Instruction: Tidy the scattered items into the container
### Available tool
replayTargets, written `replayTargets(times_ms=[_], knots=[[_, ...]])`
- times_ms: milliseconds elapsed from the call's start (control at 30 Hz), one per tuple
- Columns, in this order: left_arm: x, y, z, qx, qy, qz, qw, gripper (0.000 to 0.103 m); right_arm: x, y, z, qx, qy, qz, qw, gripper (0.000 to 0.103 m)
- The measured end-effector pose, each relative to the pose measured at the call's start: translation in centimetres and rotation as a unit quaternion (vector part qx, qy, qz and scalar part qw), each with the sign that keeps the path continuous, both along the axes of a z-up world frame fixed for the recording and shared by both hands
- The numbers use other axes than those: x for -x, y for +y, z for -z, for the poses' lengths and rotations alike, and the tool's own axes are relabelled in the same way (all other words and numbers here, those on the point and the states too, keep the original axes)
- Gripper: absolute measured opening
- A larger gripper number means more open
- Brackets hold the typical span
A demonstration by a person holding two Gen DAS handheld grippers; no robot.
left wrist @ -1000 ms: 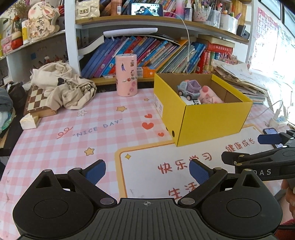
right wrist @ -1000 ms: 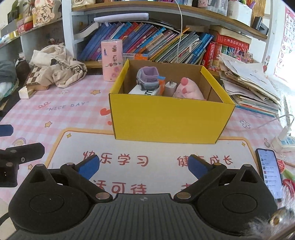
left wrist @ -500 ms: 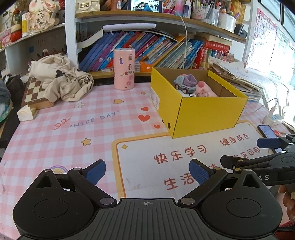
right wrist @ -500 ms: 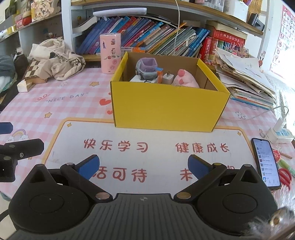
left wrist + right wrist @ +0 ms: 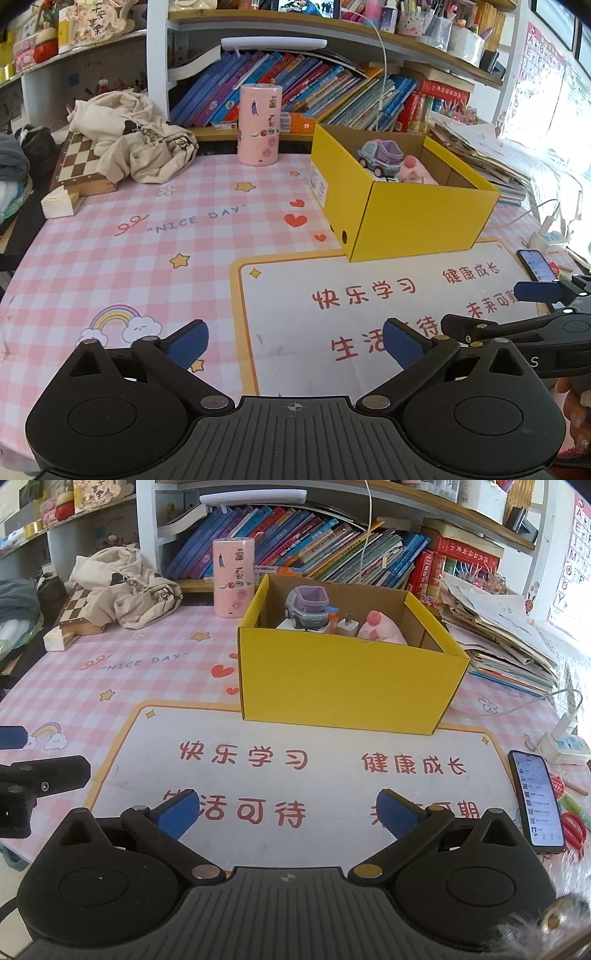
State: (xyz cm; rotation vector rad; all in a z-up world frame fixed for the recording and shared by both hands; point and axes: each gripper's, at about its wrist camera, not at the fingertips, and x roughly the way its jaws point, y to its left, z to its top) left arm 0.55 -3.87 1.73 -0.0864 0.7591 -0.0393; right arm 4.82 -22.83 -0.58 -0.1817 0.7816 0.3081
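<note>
The yellow cardboard box (image 5: 424, 218) (image 5: 343, 679) stands on the pink checked table beyond both grippers. Inside it are a grey-purple toy truck (image 5: 308, 607), a white charger plug (image 5: 347, 627) and a pink plush toy (image 5: 382, 627). My left gripper (image 5: 295, 341) hovers over the white mat, its jaws opening, with nothing between them. My right gripper (image 5: 289, 812) is open and empty, facing the box's front wall. In each view the other gripper shows at the side: the right one (image 5: 506, 308) and the left one (image 5: 33, 755).
A pink sticker-covered cylinder (image 5: 258, 125) stands behind the box by the bookshelf. A chessboard (image 5: 79, 162) under a crumpled cloth (image 5: 129, 140) lies at the back left. A phone (image 5: 535, 801), red scissors (image 5: 574, 827), a power strip (image 5: 565, 746) and stacked papers (image 5: 498, 635) line the right side.
Both views have drawn back a little, so the box looks smaller and more of the mat shows. The left jaws stand slightly wider.
</note>
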Motion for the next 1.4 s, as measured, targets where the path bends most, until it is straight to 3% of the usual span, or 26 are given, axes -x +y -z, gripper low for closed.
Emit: replayTargets(times_ms=[1400], knots=[[0.1,1.5,0.2,0.010,0.000,-0.004,0.9999,0.103,-0.1,1.7,0.4,0.012,0.007,-0.010,1.000,0.103]])
